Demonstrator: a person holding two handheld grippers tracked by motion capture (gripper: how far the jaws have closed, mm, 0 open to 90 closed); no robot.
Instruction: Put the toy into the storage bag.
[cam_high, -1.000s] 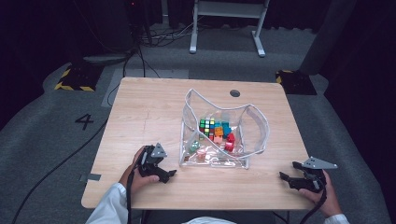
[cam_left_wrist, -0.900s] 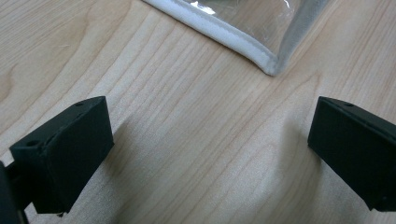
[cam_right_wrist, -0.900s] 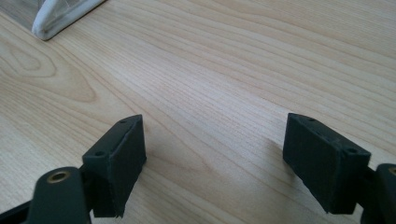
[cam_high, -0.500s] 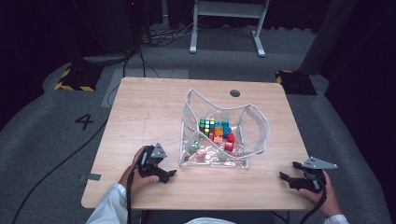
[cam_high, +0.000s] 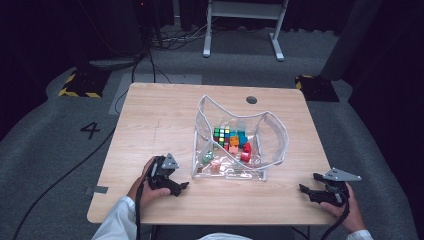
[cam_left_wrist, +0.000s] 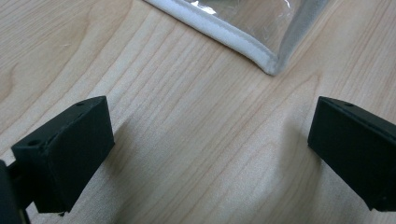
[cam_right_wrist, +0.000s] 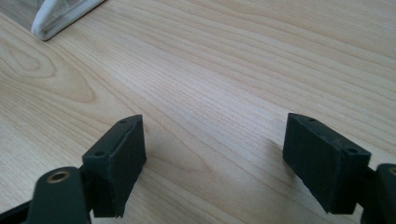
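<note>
Nothing is gripped yet: both the left gripper (cam_high: 172, 186) and right gripper (cam_high: 311, 192) rest with fingers spread on the wooden worktop (cam_high: 160, 120), flanking the untouched clear plastic white-trimmed pouch (cam_high: 272, 145) of colourful cubes (cam_high: 229, 139).

Clear bag (cam_high: 240, 145) blocks table (cam_high: 155, 120) centre; sides free.

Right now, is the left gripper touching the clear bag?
Apart. The left gripper view shows bare wood between the open left gripper and the clear bag corner.
</note>
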